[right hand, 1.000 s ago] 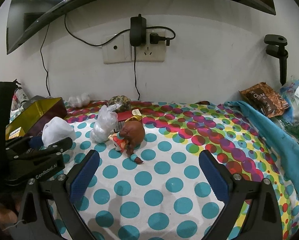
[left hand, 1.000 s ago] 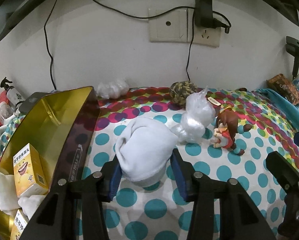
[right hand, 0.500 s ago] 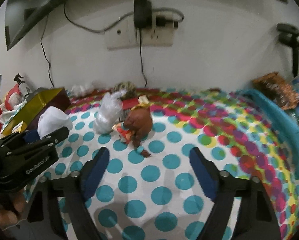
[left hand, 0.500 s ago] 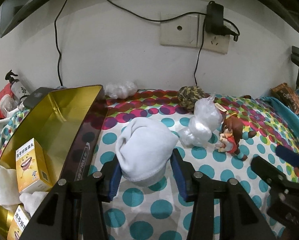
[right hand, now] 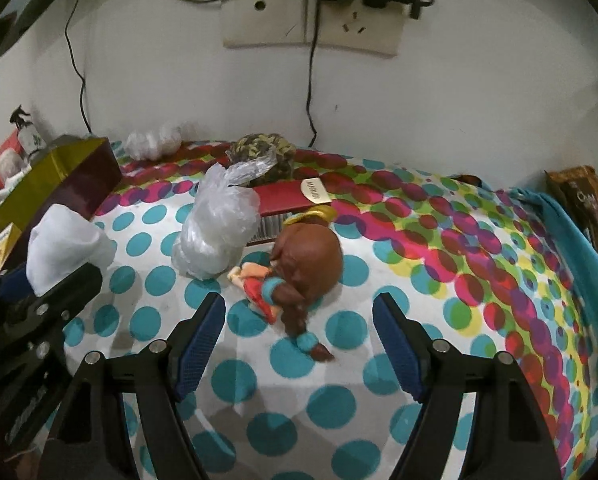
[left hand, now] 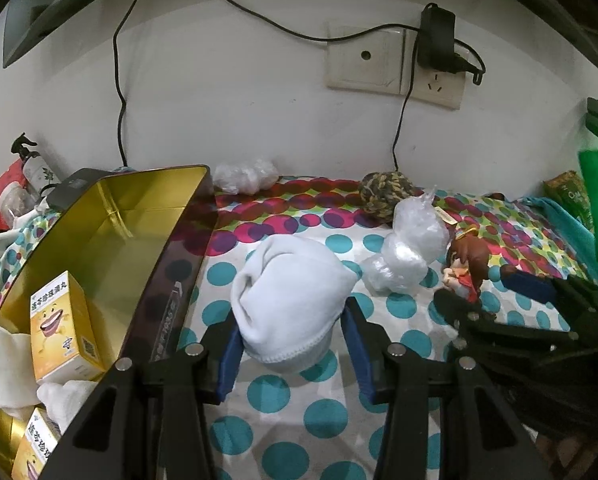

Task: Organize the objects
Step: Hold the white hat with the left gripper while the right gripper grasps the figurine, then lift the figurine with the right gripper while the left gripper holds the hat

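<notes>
Left hand-held gripper clamped; right hand-held gripper jaws narrowing, nothing gripped.

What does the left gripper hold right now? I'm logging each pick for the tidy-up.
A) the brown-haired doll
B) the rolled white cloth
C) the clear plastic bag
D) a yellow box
B: the left gripper has its blue fingers pressed on either side of the rolled white cloth, above the dotted table cover.

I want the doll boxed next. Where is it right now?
In the right wrist view the doll lies on the dotted cloth just ahead of the right tool, with the plastic bag to its left and a red box behind.
</notes>
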{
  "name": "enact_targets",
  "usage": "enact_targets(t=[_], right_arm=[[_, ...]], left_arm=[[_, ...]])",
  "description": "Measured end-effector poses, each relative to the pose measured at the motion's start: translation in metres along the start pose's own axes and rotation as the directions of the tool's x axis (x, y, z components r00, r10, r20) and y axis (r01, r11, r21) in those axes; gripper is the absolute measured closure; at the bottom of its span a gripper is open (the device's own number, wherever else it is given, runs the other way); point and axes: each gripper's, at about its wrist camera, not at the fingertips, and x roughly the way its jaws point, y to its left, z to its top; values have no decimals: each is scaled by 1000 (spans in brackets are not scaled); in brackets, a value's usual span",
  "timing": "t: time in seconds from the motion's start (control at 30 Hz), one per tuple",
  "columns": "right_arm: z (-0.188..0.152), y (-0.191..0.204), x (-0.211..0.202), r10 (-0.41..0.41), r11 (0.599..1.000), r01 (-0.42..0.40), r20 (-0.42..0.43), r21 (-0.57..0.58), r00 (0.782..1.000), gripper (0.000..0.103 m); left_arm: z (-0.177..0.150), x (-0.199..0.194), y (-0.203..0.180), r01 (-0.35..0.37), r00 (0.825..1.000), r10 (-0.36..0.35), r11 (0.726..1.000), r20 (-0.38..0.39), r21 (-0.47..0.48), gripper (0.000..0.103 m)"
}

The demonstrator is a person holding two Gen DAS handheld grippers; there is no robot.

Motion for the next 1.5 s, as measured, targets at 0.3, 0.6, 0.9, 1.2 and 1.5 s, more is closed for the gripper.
enact_targets(t=[0.3,0.6,0.9,1.2,1.5], right_arm=[[10,2,15,0,1000,1,-23,30,1000,45],[7,-6,0,11,997,-13,36,70,999,71],[-5,-15,-18,15,994,-22,71,104,997,73],[-22,-20,-40,38,990,-52,107,132,994,75],[-36,-26,-53,78,982,-94,102,165,992,86]], left_arm=[[1,0,0,-10,1000,10,1000,-1,0,55],[1,1,0,-23,1000,23,1000,-5,-1,55],[1,1,-2,-27,1000,27,1000,-9,15,55],[1,0,-3,-36,999,37,999,-3,22,55],[1,0,-2,-45,999,45,999,-7,21,55]])
